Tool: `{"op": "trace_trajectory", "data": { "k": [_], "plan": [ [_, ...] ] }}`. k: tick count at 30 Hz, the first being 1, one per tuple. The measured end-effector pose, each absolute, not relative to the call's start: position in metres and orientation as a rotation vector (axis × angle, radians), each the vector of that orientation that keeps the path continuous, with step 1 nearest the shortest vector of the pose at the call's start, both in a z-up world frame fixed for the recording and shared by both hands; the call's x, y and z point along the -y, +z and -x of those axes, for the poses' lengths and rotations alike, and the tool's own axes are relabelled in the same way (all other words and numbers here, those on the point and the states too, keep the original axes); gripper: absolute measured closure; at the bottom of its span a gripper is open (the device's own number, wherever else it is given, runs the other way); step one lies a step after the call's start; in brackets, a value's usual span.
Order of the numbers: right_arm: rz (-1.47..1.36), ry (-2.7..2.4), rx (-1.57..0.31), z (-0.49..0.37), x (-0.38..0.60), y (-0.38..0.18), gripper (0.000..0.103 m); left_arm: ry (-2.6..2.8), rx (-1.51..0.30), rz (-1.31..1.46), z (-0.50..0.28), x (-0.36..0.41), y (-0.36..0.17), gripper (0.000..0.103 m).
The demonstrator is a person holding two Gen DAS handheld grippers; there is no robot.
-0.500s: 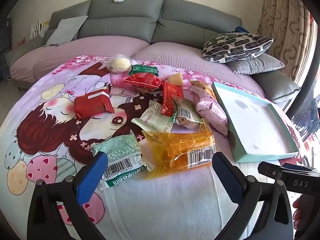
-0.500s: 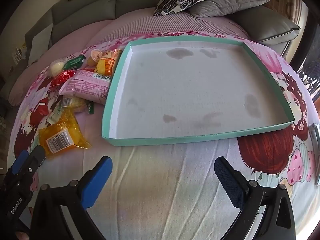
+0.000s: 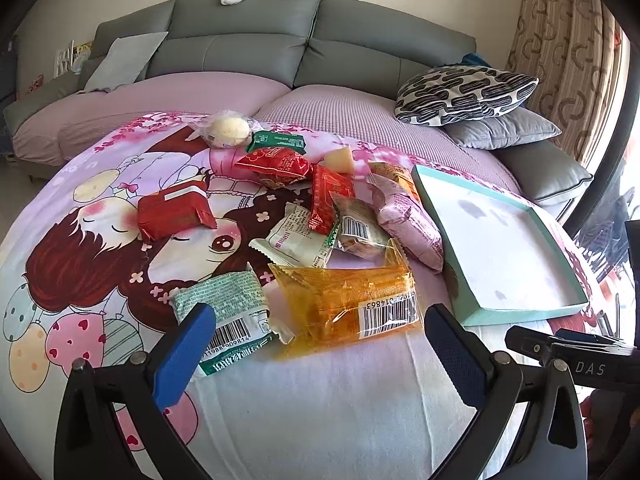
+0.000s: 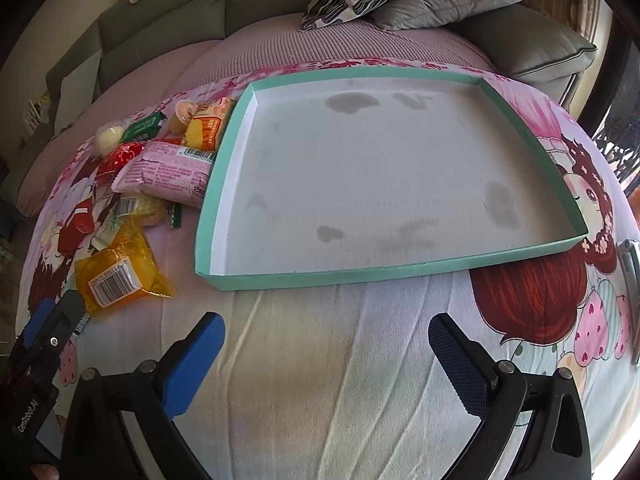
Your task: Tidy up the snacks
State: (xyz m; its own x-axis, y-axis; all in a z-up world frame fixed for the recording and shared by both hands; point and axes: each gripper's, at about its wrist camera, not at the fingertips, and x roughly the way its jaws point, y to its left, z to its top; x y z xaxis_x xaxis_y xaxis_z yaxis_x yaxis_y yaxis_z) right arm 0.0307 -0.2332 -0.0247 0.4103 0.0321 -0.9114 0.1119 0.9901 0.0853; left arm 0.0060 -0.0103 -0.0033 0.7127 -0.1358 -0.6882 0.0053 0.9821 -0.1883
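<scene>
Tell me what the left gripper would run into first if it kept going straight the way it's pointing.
Probably the orange snack packet, which lies just ahead between the open left gripper fingers' line. The green-and-white packet sits beside it by the left finger. Depth is hard to judge.

Your snack packets (image 3: 320, 216) lie heaped flat ahead of your left tool, the orange one (image 3: 352, 300) nearest. The shallow teal tray (image 4: 224, 184) sits before your right tool.

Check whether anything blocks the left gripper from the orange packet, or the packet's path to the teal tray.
Nothing visible does. The orange packet lies just ahead of the open left gripper, and bare sheet separates it from the empty teal tray.
</scene>
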Motion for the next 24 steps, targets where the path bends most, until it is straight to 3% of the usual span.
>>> {"op": "trace_trajectory", "data": {
  "k": [24],
  "plan": [
    [-0.135, -0.053, -1.138, -0.0313, 0.2395, -0.0286, 0.0, -0.074, -0.81, 0.182, -0.0082, 0.0077, -0.0063, 0.0]
  ]
}}
